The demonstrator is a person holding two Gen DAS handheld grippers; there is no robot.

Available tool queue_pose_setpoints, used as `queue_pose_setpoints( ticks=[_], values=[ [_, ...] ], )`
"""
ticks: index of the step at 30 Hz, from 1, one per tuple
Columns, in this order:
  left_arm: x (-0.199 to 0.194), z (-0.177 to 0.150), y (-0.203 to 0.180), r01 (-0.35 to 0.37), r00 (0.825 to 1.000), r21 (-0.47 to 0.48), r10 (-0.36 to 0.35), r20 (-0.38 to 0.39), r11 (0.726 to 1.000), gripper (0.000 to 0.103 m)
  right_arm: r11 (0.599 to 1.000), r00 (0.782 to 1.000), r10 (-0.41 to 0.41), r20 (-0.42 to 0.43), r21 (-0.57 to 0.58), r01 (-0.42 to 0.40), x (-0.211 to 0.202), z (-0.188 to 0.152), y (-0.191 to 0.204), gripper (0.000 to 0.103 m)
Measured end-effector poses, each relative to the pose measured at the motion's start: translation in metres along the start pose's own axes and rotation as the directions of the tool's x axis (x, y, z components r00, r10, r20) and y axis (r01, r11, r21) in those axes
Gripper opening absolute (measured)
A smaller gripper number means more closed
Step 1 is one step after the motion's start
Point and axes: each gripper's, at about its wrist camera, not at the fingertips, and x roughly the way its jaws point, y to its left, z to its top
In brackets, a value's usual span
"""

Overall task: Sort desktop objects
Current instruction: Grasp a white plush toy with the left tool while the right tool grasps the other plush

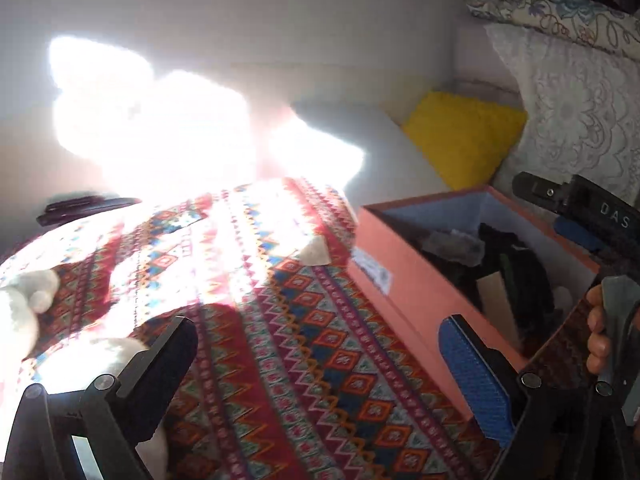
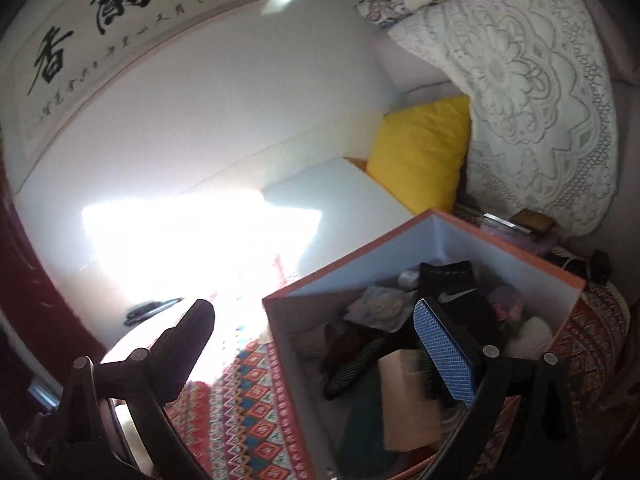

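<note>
One orange box (image 2: 400, 240) of jumbled items sits under the empty, spread right gripper (image 2: 320, 344), beside the equally spread left gripper (image 1: 320, 360).

The box (image 2: 420, 280) sits on my table (image 1: 304, 344) — everything else I place from it. Inside it lie socks (image 2: 452, 284) and a paper packet (image 2: 404, 400), jumbled together. Behind the box stands a cushion (image 2: 420, 156). Left of the box, on the table, lies a plush toy (image 1: 24, 304) — well apart.
</note>
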Motion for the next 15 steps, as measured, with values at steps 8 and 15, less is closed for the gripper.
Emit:
queue_pose_setpoints(
  ticks=[8, 15],
  values=[
    [-0.052, -0.037, 0.14, -0.245, 0.97, -0.032, 0.245, 0.0, 0.969, 0.101, 0.881, 0.818, 0.471, -0.332, 0.123, -0.457, 0.057, -0.08, 0.117, 0.102],
    [-0.06, -0.063, 0.259, -0.305, 0.95, -0.052, 0.3, -0.082, 0.951, 0.102, 0.698, 0.42, 0.703, -0.573, 0.445, -0.561, 0.117, -0.186, 0.198, 0.102]
  ],
)
